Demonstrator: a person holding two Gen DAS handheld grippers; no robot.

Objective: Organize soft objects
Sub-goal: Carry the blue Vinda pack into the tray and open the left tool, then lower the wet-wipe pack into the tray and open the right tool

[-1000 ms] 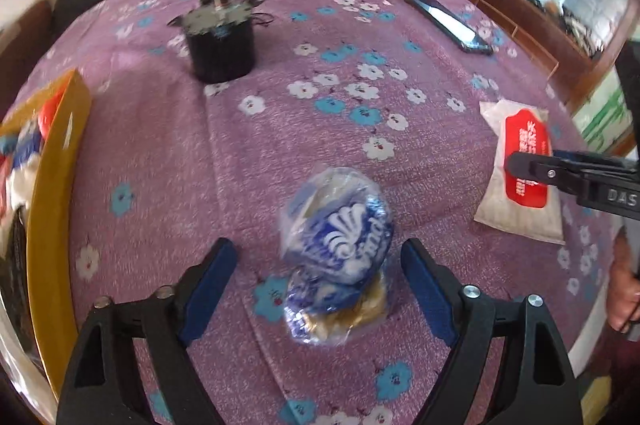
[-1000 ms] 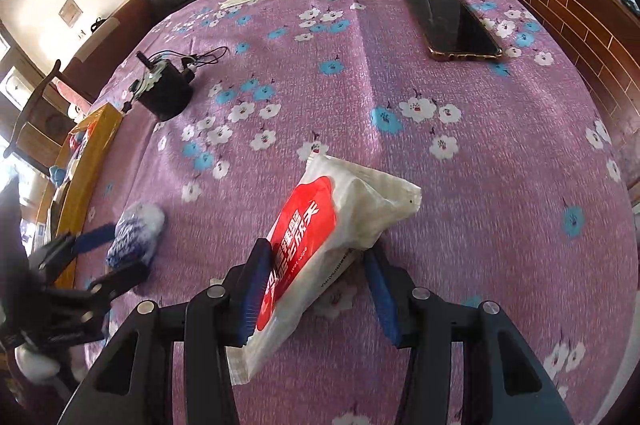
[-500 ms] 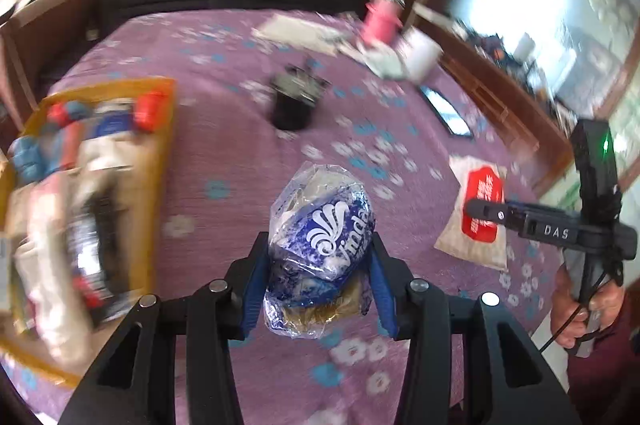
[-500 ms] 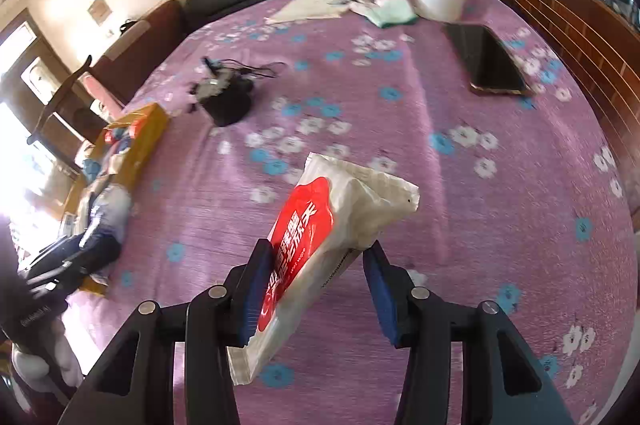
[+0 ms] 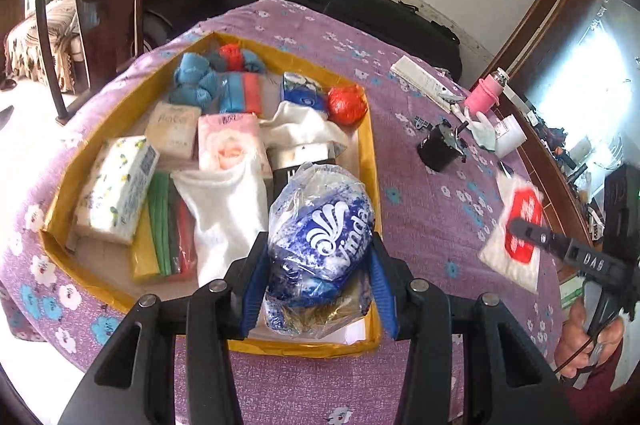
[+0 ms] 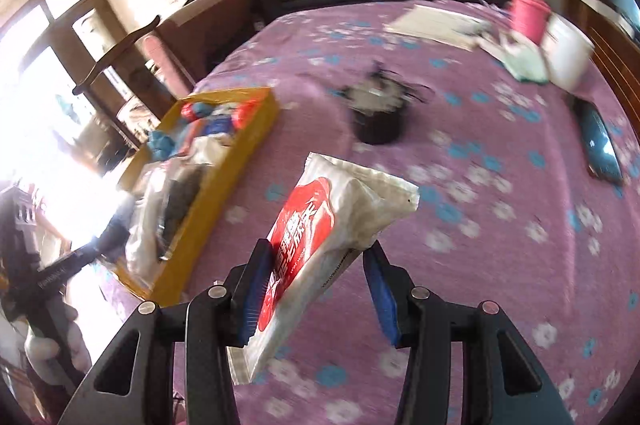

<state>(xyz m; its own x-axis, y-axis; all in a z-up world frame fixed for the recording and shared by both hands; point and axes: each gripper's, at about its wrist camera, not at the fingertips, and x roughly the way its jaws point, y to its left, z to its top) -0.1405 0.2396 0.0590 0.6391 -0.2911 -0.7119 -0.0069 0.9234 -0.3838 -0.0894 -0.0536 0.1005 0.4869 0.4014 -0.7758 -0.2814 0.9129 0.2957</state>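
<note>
The left gripper clamps a blue-printed plastic bag above the near end of the yellow box. The right gripper grips a white packet with a red label above the purple tablecloth; the box lies at ten o'clock.

Two grippers are in play: the left gripper and the right gripper, each carrying one soft pack. One yellow tray sits on the purple flowered table. In the tray lie three tissue packs, counting the floral one, two white socks, two red mesh balls and one blue-wrapped pack. Elsewhere on the table stand one black pot, one pink bottle, one white tub and one phone.
</note>
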